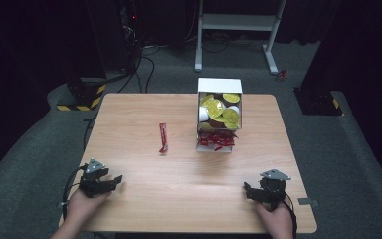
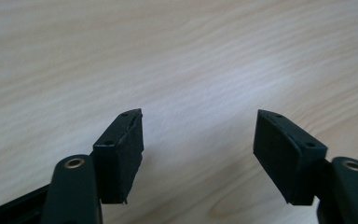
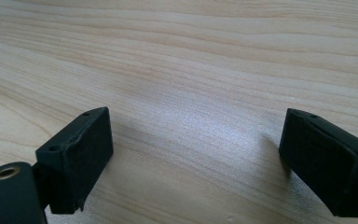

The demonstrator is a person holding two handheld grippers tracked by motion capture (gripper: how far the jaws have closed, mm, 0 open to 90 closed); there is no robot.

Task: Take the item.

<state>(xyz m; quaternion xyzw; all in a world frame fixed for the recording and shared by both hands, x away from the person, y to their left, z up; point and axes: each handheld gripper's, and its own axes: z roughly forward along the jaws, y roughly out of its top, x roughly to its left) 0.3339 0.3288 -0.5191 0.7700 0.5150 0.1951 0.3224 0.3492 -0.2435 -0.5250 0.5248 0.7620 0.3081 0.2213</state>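
A red sachet (image 1: pixel 163 138) lies alone on the wooden table (image 1: pixel 144 199), left of a white box (image 1: pixel 219 117). The box holds yellow-lidded cups in its far part and several red sachets in its near part. My left gripper (image 1: pixel 113 181) rests at the near left of the table, held by a hand, pointing right. Its jaws stand open over bare wood (image 2: pixel 198 135) with nothing between them. At the near right, my right gripper (image 1: pixel 247 191) points left, also open, with bare wood between its pads (image 3: pixel 196 140).
Beyond the table's far edge a grey carpet carries a white frame stand (image 1: pixel 236 22), black cables and two black bases with yellow-black tape (image 1: pixel 82 94). A small grey tag (image 1: pixel 308 201) lies by the table's near right corner.
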